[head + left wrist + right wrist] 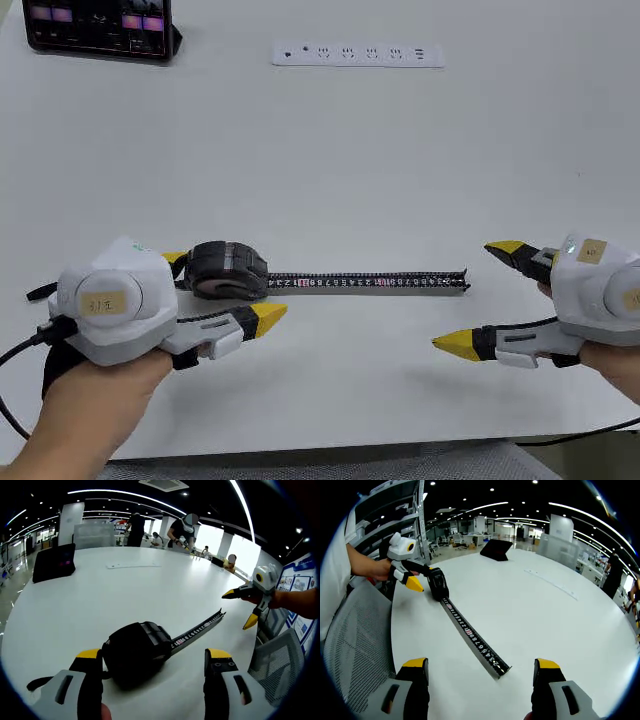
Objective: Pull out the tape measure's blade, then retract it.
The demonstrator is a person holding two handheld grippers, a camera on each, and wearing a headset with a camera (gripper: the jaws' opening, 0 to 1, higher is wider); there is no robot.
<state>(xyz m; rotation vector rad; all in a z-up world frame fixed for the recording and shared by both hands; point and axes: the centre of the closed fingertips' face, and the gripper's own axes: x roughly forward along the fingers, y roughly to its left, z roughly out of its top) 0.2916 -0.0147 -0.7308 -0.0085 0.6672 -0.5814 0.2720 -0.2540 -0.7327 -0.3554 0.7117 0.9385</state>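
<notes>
Tape measure (225, 268) sits on bench (350, 150), blade (370, 282) out flat. L gripper (222, 287) jaws apart w/ its body between them. R gripper (478, 296) jaws apart too, near blade tip, not touching.

The right gripper (463, 295) runs off the head view's right edge at its housing, and the tablet (100, 25) is cut by the top edge. The far jaw of the left gripper (222, 285) sits mostly hidden behind its housing and the tape measure's case (228, 262), contact there impossible to tell; the numerals on the blade (370, 282) are too small to read
</notes>
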